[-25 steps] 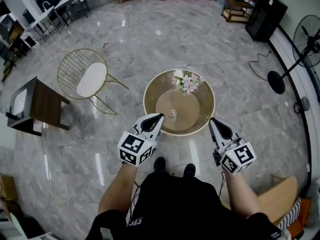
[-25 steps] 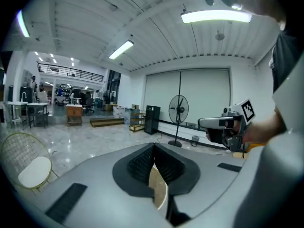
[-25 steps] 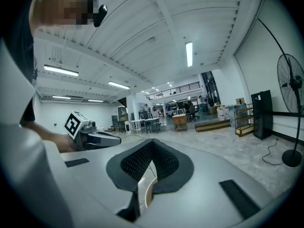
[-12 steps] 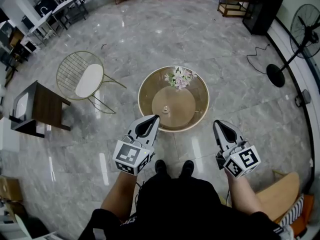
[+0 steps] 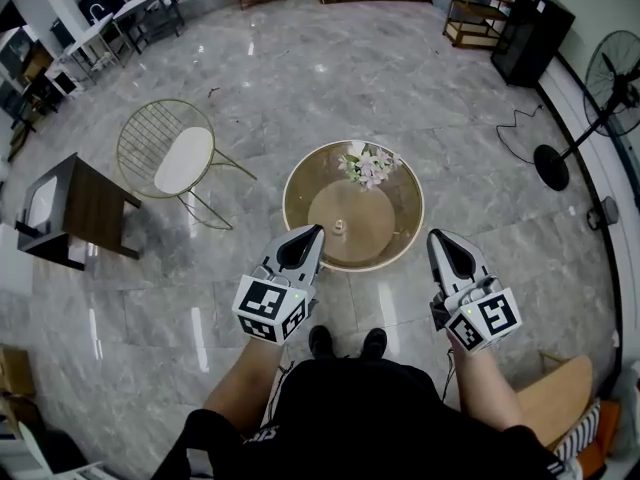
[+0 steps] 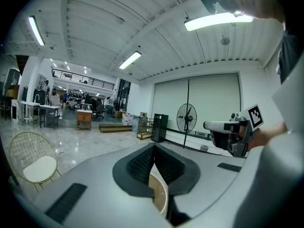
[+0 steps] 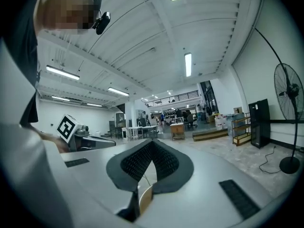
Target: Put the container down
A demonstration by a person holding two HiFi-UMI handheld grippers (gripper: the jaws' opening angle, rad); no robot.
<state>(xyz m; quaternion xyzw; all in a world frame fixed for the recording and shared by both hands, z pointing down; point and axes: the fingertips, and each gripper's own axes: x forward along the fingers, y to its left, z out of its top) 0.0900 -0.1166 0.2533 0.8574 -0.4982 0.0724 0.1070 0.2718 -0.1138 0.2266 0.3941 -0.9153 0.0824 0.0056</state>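
We hold both tools low in front of us, over the marble floor (image 5: 250,78) and at the near side of the round table (image 5: 287,204). The left gripper (image 5: 318,231) has its jaws pressed together with nothing between them. The right gripper (image 5: 434,236) is likewise closed on nothing; its own view shows the dark pads meeting at the tips. Neither one carries the container.

The only candidate we see is a small pale object (image 5: 340,226) standing near the middle of the table, well apart from the flowers (image 5: 368,165) at the far rim. It is too small for us to say for certain what it is. If it is the container, we judge that it is already set down and upright.

The step to do well, then, is a clean retreat. The left tip looks just beside the near rim, so we should draw it back level rather than sweep sideways across the tabletop. If the object needs shifting, we spread the jaws before reaching in and come from the near side, away from the flowers.
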